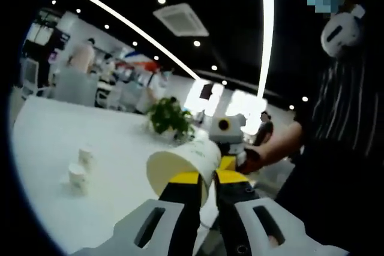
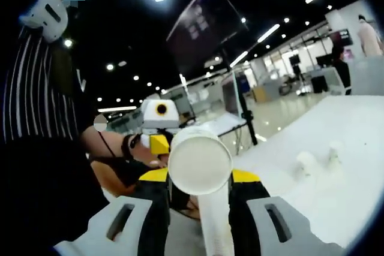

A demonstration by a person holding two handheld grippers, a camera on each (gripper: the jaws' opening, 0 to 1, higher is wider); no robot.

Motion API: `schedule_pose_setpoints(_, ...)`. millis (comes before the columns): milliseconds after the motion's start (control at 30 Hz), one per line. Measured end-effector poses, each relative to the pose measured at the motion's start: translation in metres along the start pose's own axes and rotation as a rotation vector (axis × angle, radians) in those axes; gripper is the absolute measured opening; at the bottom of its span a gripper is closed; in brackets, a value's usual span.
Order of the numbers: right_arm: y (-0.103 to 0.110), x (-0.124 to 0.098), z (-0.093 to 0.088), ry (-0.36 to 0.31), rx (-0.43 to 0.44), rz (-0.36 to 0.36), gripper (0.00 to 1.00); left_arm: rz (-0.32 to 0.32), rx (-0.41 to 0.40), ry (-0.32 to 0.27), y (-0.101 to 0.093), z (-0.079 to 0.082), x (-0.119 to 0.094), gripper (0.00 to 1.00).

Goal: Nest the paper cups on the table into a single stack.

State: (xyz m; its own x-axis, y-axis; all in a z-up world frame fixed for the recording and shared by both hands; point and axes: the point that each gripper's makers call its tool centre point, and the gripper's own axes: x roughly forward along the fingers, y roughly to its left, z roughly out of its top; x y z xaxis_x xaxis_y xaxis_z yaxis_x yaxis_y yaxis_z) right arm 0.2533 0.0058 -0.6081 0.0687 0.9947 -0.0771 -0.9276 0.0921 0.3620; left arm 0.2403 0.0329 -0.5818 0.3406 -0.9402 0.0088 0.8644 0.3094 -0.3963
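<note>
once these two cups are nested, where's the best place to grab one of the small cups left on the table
Likely by the side wall, just under the rim. The two small cups stand upright on the white table, close together, so coming from above with the jaws straddling one cup's wall, on the side away from its neighbour, seems safest. Both grippers are busy: left and right each hold a cup.

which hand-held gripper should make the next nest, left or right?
Probably left. The left hand-held gripper holds a single cup with its open mouth facing out, while the right hand-held gripper holds a stack of cups bottom-first, ready to receive it.
</note>
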Motion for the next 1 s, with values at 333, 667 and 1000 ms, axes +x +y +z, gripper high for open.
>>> schedule_pose_setpoints(333,0.000,-0.002,-0.001,-0.001,0.004,0.007,0.33,-0.027,-0.046,0.014,-0.004,0.000,0.001,0.03)
schedule_pose_setpoints(667,-0.003,-0.005,-0.002,0.004,0.001,0.005,0.32,-0.055,-0.053,0.034,-0.010,-0.001,0.005,0.00)
schedule_pose_setpoints(1000,-0.004,-0.007,0.000,-0.019,0.020,0.003,0.34,-0.056,-0.064,0.063,-0.010,0.000,0.005,0.00)
